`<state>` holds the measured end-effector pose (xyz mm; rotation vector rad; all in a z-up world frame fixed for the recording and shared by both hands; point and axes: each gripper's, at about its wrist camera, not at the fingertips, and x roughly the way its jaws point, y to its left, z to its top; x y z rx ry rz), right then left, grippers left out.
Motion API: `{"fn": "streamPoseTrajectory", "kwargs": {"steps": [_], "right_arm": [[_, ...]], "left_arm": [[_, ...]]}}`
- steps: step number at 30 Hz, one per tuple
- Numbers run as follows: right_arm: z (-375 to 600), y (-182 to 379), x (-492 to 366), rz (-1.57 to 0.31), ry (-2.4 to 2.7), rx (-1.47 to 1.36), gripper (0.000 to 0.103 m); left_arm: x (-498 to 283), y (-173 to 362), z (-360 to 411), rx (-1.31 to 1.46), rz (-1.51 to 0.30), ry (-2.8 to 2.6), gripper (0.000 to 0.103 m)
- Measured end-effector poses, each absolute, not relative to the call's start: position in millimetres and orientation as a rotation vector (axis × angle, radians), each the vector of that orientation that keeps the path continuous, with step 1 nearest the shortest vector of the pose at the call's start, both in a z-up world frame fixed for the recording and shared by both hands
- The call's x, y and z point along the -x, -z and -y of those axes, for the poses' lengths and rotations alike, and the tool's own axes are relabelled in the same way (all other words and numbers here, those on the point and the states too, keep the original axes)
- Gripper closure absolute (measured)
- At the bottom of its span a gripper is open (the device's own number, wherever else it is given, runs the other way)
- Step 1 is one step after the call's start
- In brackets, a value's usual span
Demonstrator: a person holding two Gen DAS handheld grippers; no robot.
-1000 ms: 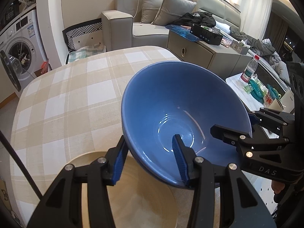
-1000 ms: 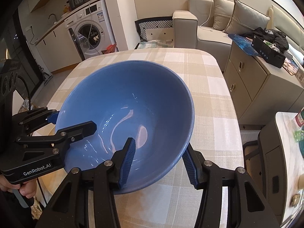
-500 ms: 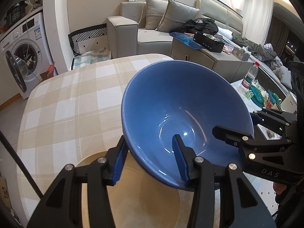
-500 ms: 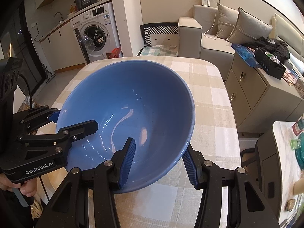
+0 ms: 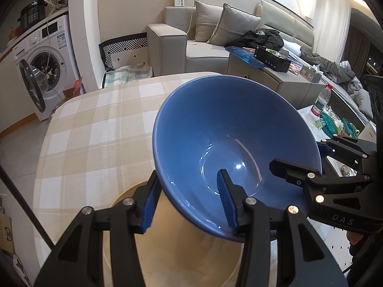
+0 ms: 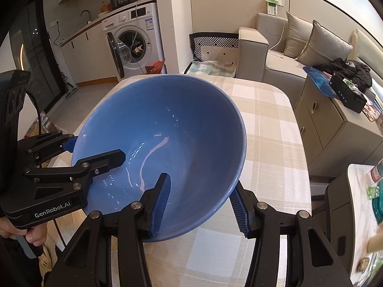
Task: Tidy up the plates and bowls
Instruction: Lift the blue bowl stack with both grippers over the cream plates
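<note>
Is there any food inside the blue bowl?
No, the blue bowl shows only its bare glossy inside with light reflections.

1. The blue bowl [image 5: 229, 138] hides much of the tan plate [image 5: 172, 251] beneath it; the picture's lower edge cuts off the plate's near side.
2. Whether the bowl touches the plate cannot be told.
3. The bowl's underside and foot are out of sight in both views.
4. The left claw [image 5: 189, 201] has one finger behind the bowl's outer wall, partly covered.
5. The right claw [image 6: 201, 203] likewise has its outer finger half hidden behind the rim.
6. The checked surface [image 6: 270, 143] is largely covered by the bowl.
7. The hand [image 6: 31, 236] is cut off at the left edge.
8. The water bottle [image 5: 320, 100] has a label too small to read.
</note>
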<state>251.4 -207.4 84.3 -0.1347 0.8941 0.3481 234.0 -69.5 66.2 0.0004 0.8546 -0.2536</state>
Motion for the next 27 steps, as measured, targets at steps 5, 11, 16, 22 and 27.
{"fn": "streamPoseTrajectory", "kwargs": {"steps": [5, 11, 16, 22, 27], "right_arm": [[195, -85, -246, -0.891, -0.373, 0.144, 0.053], [180, -86, -241, -0.884, -0.403, 0.154, 0.053], [169, -86, -234, -0.884, -0.423, 0.164, 0.053], [156, -87, -225, -0.889, -0.443, 0.178, 0.053], [150, -85, -220, -0.894, -0.458, 0.186, 0.053]], "left_arm": [[-225, -67, 59, 0.008, -0.851, 0.231, 0.057], [-213, -68, 45, 0.014, -0.847, 0.206, 0.057], [-203, -69, 34, 0.023, -0.842, 0.189, 0.057], [-191, -68, 26, 0.032, -0.842, 0.172, 0.057], [-182, -65, 19, 0.037, -0.843, 0.159, 0.057]]}}
